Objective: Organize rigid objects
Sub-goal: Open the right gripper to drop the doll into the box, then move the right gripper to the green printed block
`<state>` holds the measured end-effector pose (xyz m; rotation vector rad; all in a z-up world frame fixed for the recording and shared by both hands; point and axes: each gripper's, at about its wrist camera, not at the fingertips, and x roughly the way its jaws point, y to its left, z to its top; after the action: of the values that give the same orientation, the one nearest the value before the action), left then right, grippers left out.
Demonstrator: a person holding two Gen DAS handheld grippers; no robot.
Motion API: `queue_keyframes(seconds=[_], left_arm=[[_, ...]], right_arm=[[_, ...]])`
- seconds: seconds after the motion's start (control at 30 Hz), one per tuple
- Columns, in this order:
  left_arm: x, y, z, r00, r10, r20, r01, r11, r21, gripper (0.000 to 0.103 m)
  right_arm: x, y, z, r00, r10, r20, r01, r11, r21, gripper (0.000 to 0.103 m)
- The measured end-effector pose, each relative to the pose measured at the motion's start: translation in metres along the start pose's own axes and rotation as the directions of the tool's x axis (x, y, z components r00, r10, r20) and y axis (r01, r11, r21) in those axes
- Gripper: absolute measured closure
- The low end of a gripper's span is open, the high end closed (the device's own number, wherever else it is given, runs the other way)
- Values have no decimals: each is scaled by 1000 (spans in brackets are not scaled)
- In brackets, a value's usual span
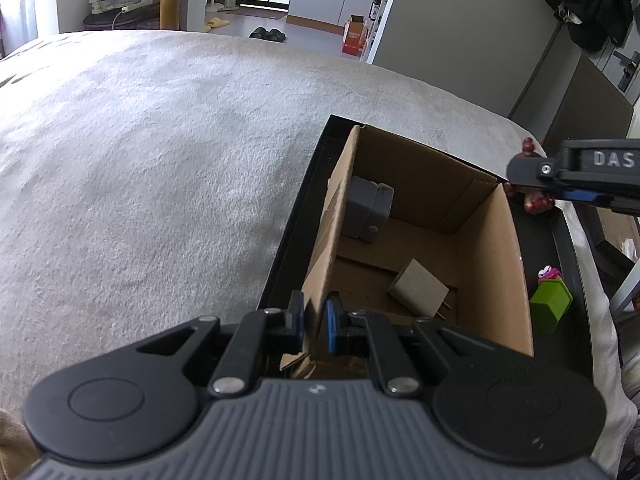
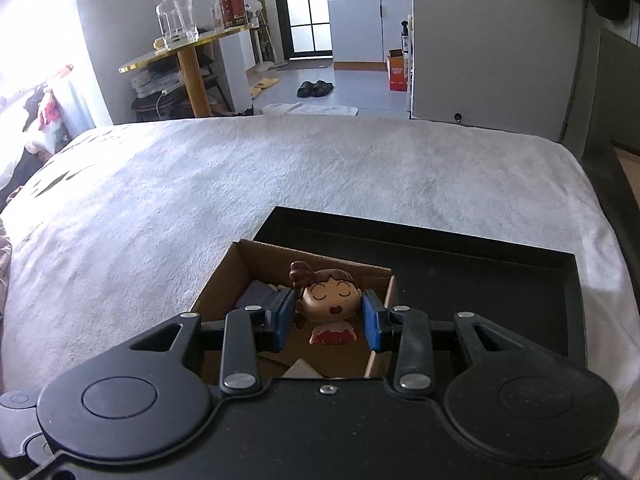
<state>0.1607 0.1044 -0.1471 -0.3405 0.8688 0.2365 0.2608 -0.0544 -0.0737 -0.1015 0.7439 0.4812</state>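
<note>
An open cardboard box [image 1: 500,264] stands inside a black tray [image 1: 288,248] on the bed. My left gripper [image 1: 316,326] is shut on the box's near left wall. Inside the box lie a grey adapter [image 1: 368,208] and a white charger plug [image 1: 418,288]. My right gripper [image 2: 329,320] is shut on a cartoon girl figurine [image 2: 330,304], held by its head above the box [image 2: 224,276]. In the left wrist view the right gripper's finger [image 1: 532,170] shows at the right edge with the figurine [image 1: 538,200] partly hidden behind it.
A green toy with a pink top [image 1: 550,300] stands in the tray right of the box. The tray [image 2: 480,264] extends right of the box. The white blanket [image 2: 240,184] covers the bed. A round table [image 2: 188,48] and floor lie beyond.
</note>
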Motion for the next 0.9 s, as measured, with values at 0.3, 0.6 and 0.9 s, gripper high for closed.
queue_keyframes(seconds=[0.3,0.6,0.9], left_arm=[[-1,-1,0,1000,2,5,-2,1000,4,93],[-3,-2,0,1000,8,15,-8,1000,13,93],[-3,-4,-1,1000,12,19,-12,1000,24,93]], right_arm=[[-12,0,-5,996,-59,70,62,997,-39,48],[-30,-22,-30,996,-87,31,87,996,2,31],[-39,-42,-49,984,-177,13,177,984,38,28]])
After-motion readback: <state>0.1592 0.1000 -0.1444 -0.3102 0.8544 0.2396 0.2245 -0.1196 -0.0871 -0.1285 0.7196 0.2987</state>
